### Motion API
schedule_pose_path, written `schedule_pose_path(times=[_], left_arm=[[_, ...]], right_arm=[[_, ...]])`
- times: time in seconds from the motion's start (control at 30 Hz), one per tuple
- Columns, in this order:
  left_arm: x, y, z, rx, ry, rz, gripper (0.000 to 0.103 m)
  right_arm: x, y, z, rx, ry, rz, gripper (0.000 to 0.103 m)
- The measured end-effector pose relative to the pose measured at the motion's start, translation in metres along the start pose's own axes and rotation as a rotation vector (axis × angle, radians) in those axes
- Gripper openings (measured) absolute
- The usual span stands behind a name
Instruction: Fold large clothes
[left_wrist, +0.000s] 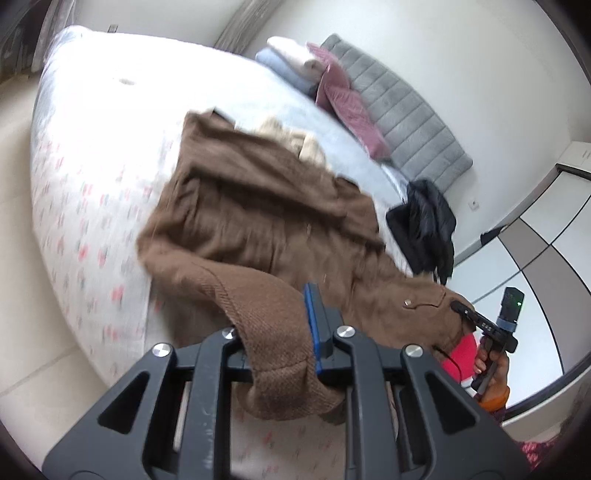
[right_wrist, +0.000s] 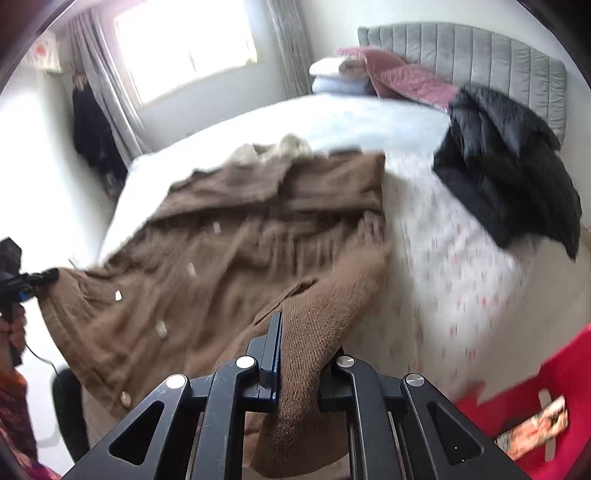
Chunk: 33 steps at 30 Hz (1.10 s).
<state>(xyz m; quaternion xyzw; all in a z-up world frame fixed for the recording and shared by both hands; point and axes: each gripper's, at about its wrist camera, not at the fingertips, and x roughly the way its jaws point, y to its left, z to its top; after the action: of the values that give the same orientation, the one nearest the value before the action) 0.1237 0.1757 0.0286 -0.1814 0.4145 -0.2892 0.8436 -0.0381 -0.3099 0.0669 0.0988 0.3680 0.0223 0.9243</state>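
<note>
We held the brown coat (left_wrist: 258, 206) | left gripper (left_wrist: 280, 347) and right gripper (right_wrist: 295, 365) pinched its near hem | coat stretched away over bed (left_wrist: 92, 155)

Your left hand-held gripper (left_wrist: 295, 332) and right hand-held gripper (right_wrist: 295, 354) are matte black linkages with silver screw heads and blue-edged pads; your sleeve (left_wrist: 496, 397) shows an orange cuff.

No text, label or number can be read — the marks on the right gripper (left_wrist: 466, 314) handle are too blurred.
</note>
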Motion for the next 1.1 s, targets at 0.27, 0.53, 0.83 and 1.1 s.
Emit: schedule_pose_path(times=[0.27, 0.53, 0.83, 1.1], left_arm=[[0.027, -0.003, 0.103, -0.039, -0.123, -0.002, 0.02], [0.103, 0.05, 0.176, -0.184, -0.126, 0.092, 0.02], [0.231, 0.112, 0.211, -0.269, -0.059, 0.256, 0.021], [0.252, 0.135, 0.21, -0.349, -0.02, 0.224, 0.034]], right_arm=[[0.021, -0.008, 0.097, 0.021, -0.075, 0.003, 0.01], [0.1, -0.056, 0.165, 0.155, -0.042, -0.043, 0.01], [0.234, -0.089, 0.196, 0.177, 0.061, -0.14, 0.01], [0.289, -0.11, 0.187, 0.252, 0.14, -0.149, 0.014]])
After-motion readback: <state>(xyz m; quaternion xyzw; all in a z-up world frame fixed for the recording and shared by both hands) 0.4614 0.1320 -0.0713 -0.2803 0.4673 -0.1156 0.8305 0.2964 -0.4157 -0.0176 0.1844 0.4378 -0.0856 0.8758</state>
